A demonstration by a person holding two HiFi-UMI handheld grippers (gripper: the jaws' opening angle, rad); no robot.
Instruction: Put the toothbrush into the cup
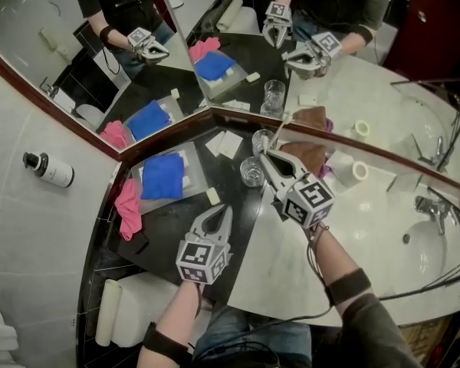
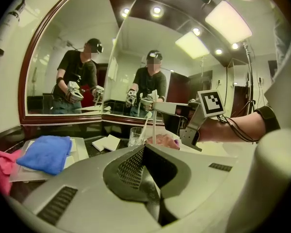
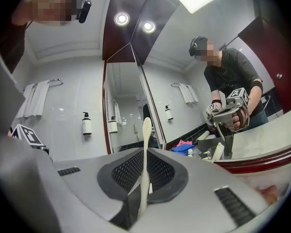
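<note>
My right gripper is shut on a white toothbrush, which stands up between its jaws with the head on top. In the left gripper view the right gripper points left, and the toothbrush hangs from its tip just right of a clear glass cup. The cup stands on the dark counter in the mirror corner, just below and left of the right jaws. My left gripper is shut and empty over the dark counter, short of the cup; its closed jaw tips point at it.
A blue cloth lies on a clear tray, with a pink cloth to its left. White soap bars lie near the mirror corner. A brown cloth and tape rolls lie right of the cup. The tap and sink are at far right.
</note>
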